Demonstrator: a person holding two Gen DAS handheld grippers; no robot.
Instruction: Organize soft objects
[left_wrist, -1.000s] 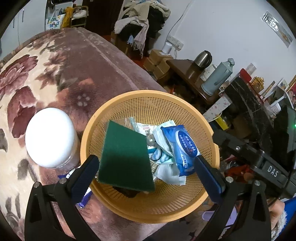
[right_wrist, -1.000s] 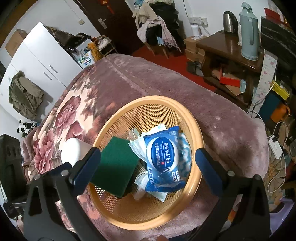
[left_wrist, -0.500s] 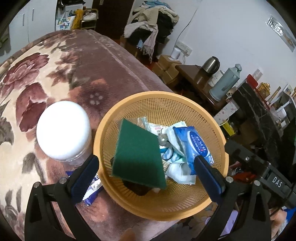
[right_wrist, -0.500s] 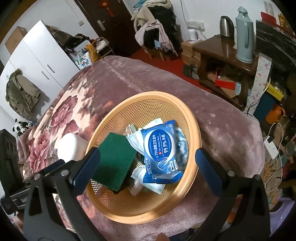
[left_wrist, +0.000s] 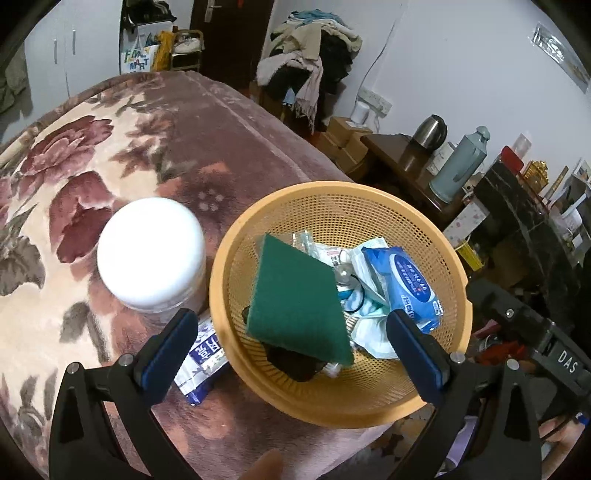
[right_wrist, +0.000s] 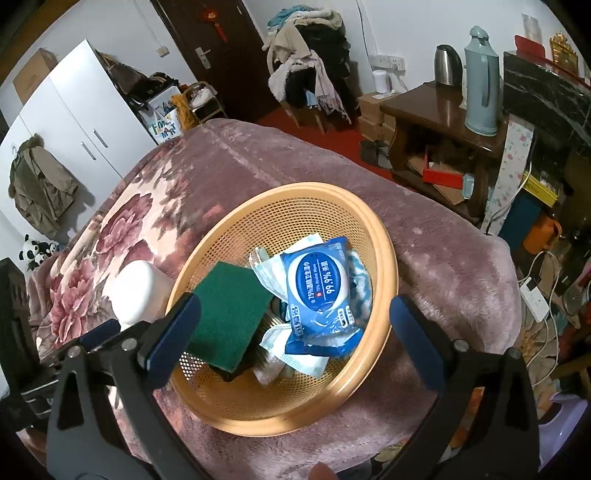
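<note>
An orange mesh basket (left_wrist: 399, 206) (right_wrist: 384, 236) sits on a flowered blanket near the bed's corner. In it lie a green scouring pad (left_wrist: 295, 302) (right_wrist: 229, 317), a blue wet-wipes pack (left_wrist: 410, 284) (right_wrist: 317, 288), face masks (left_wrist: 369, 336) (right_wrist: 295, 354) and small packets. My left gripper (left_wrist: 291, 349) is open and empty, above the basket's near side. My right gripper (right_wrist: 295, 332) is open and empty above the basket. A blue-white packet (left_wrist: 201, 354) lies on the blanket by the basket's left rim.
A white-lidded jar (left_wrist: 151, 251) (right_wrist: 138, 291) stands just left of the basket. The bed edge drops off right of the basket toward a wooden table (right_wrist: 443, 110) with a kettle and thermos. The right gripper's body (left_wrist: 535, 339) shows at the left view's right edge.
Both grippers have pulled back and up from the basket, staying open. The left view has shifted left, bringing the jar and the blue-white packet more into sight.
</note>
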